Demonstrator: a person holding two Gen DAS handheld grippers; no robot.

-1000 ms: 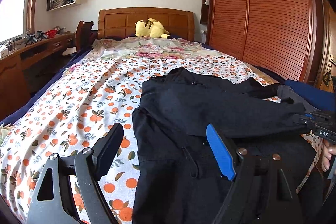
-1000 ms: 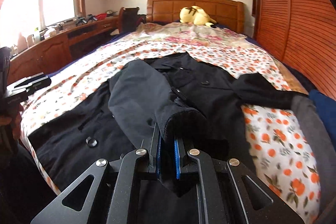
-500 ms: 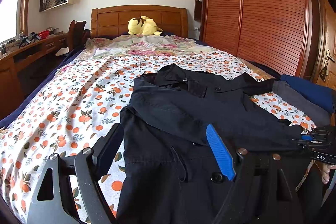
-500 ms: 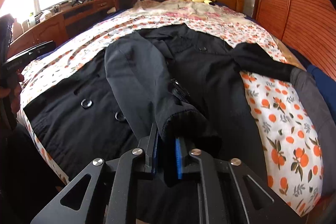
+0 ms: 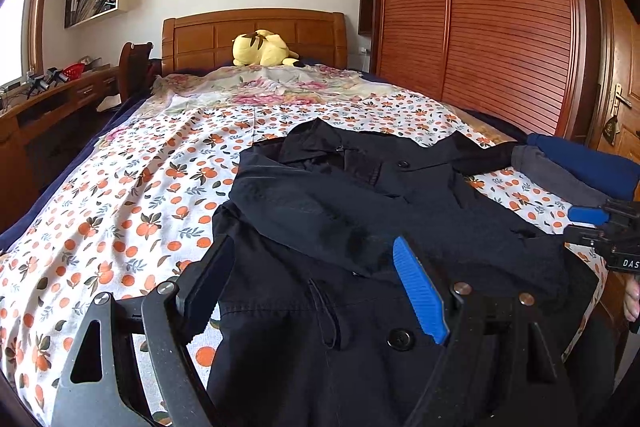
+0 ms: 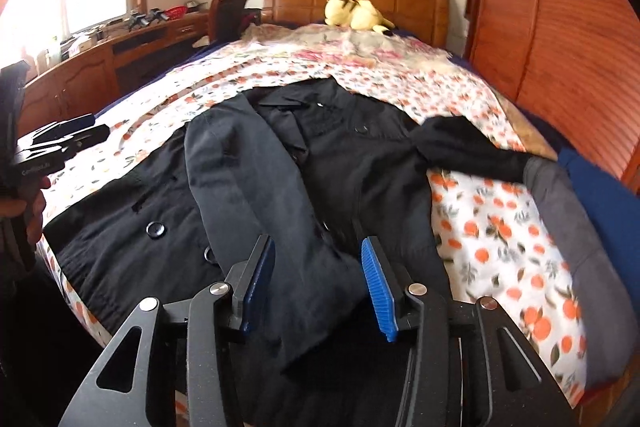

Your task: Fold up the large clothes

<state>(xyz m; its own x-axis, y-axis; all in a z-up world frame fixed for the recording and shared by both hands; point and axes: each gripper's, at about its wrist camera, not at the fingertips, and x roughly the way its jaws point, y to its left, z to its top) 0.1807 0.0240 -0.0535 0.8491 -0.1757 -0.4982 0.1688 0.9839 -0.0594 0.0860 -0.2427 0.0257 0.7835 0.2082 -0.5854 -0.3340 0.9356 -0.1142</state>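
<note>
One sleeve (image 6: 240, 195) of the black coat (image 5: 360, 227) lies folded across its front; the other sleeve (image 6: 472, 147) stretches out to the side over the bed (image 5: 120, 207), so by my reading the fold is only begun. The right gripper (image 6: 316, 283) has just been opening: its blue pads stand apart on either side of the folded sleeve's cuff and no longer press on it. The left gripper (image 5: 320, 291) hangs wide open over the coat's lower front, holding nothing. Grey and blue folded clothes (image 6: 580, 211) sit just beside the outstretched sleeve and could crowd it. A yellow plush toy (image 5: 262, 47) rests by the headboard, well clear.
</note>
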